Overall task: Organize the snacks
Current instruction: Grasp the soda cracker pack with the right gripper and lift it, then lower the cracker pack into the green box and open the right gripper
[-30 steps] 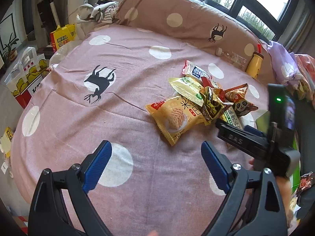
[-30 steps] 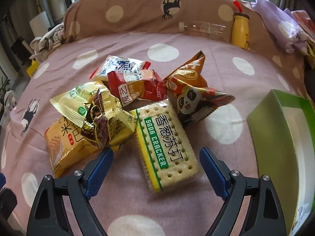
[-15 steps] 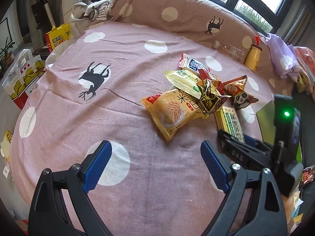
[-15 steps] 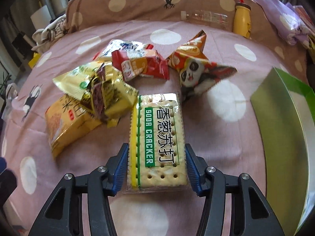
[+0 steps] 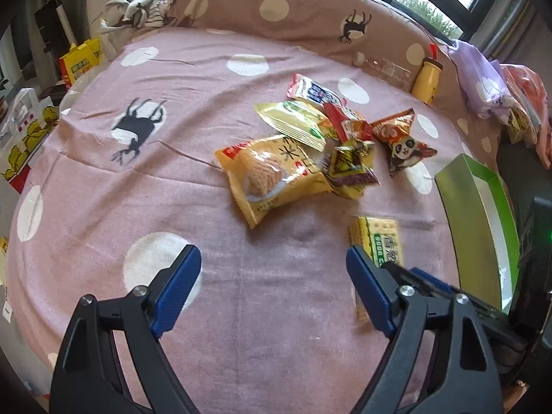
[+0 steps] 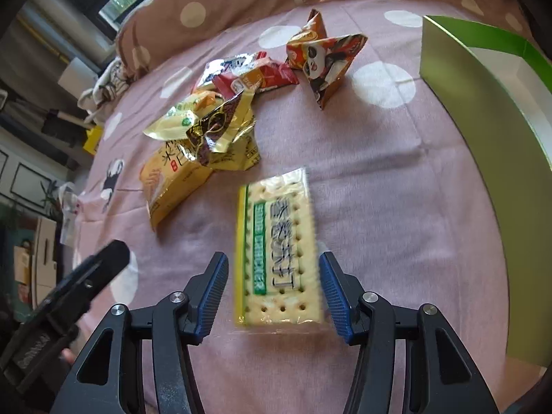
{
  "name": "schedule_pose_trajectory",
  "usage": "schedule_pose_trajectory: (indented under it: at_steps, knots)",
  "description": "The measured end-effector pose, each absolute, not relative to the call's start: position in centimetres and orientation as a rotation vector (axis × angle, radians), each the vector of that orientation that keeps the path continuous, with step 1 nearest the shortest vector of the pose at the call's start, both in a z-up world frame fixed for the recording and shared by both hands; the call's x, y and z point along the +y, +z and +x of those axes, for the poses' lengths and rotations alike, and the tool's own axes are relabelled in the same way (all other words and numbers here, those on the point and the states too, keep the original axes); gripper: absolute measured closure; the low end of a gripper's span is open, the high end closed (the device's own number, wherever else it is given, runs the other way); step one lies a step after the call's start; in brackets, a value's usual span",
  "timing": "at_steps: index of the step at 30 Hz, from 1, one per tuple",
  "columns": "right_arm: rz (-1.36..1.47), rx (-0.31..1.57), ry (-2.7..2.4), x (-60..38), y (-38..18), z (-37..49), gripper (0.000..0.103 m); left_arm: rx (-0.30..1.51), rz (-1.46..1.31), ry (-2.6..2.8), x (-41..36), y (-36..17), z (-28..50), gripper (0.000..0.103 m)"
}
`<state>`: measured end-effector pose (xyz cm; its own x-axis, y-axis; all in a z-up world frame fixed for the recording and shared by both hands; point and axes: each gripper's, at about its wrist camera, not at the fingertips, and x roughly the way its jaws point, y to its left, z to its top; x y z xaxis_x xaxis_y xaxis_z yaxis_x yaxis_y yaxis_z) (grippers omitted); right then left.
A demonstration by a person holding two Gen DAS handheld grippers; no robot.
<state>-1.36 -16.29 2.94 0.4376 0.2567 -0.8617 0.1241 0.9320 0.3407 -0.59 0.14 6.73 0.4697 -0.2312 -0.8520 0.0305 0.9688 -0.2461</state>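
A soda cracker pack (image 6: 276, 252), yellow and green, sits between the blue pads of my right gripper (image 6: 274, 262), which is shut on it, apart from the snack pile. In the left wrist view the same pack (image 5: 377, 241) shows at the lower right, just past my own right finger. The pile holds a yellow rice-cracker bag (image 5: 272, 176), a gold wrapper (image 6: 214, 124), a red pack (image 6: 262, 77) and a panda pack (image 6: 324, 55). An open green box (image 6: 483, 103) lies right of the pack. My left gripper (image 5: 272, 258) hangs over bare bedspread, jaws closing with nothing between them.
The round bed has a pink spotted cover (image 5: 193, 110) with a cushioned backrest. A yellow bottle (image 5: 427, 79) and a clear bottle (image 5: 383, 67) lie against it. Clothes (image 5: 500, 93) are heaped at the right; bags and boxes (image 5: 79, 62) stand on the floor at left.
My right gripper shut on the cracker pack and drew it out of the pile toward the green box. The left jaws have narrowed a little.
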Motion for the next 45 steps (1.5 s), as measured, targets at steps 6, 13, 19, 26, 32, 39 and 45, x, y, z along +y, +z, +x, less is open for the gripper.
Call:
schedule_pose_trajectory:
  at_steps: [6,13,19,26,32,39,45]
  knots:
    - [0.474,1.046,0.069,-19.4,4.0,-1.9,0.037,1.139,-0.232,-0.269,-1.7,5.7,-0.5,0.032]
    - [0.575,1.06,0.13,-20.3,2.4,-0.8,0.037,1.199,-0.198,-0.385,-5.6,3.9,-0.5,0.047]
    - [0.579,1.111,0.158,-19.6,0.7,0.2,0.04,1.229,-0.181,-0.463,-7.9,3.0,-0.3,0.057]
    - [0.566,1.121,0.197,-19.1,0.6,0.3,0.046,1.217,-0.183,-0.49,-8.9,2.6,-0.1,0.065]
    - [0.534,1.052,0.171,-19.7,2.9,-0.8,0.047,1.08,-0.104,-0.513,-10.1,5.5,-1.6,0.067]
    - [0.535,0.822,0.092,-22.9,8.4,-3.6,0.047,0.843,-0.044,-0.606,-13.4,10.3,-3.8,0.071]
    - [0.538,0.635,0.008,-26.6,11.8,-6.4,0.047,0.734,-0.022,-0.749,-16.7,12.6,-4.0,0.071]
